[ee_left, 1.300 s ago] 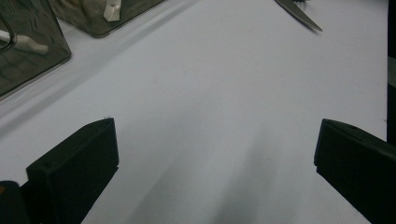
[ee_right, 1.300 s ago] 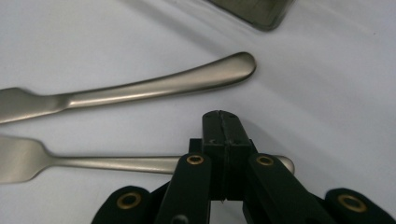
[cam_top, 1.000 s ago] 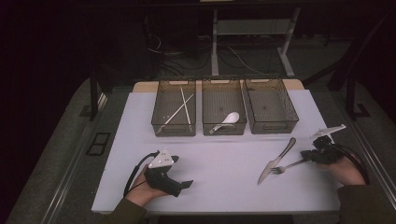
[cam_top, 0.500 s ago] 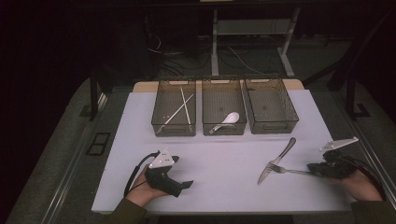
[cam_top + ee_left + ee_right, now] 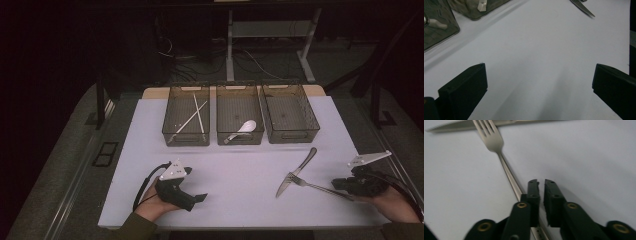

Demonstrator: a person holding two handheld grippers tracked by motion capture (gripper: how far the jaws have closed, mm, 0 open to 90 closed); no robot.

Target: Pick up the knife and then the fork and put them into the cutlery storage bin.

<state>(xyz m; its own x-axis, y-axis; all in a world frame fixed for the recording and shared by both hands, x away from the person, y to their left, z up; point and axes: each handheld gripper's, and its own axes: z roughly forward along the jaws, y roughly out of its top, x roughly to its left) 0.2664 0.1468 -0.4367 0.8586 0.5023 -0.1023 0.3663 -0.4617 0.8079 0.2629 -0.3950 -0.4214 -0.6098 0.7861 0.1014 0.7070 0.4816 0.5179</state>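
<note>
Fork (image 5: 489,138) lies near the table's (image 5: 235,165) right front corner, tines touching a knife (image 5: 298,171); the right gripper (image 5: 541,181), jaws just parting to a slit, sits over its handle without clamping it. Left gripper (image 5: 537,82) rests spread wide, holding nothing.

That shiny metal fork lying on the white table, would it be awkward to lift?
Probably. The shiny metal fork looks stiff, thin and smooth, so it may slip between pads. It lies flat on the white table, leaving little underneath to catch. Its tines touch the silver knife, which could shift too.
</note>
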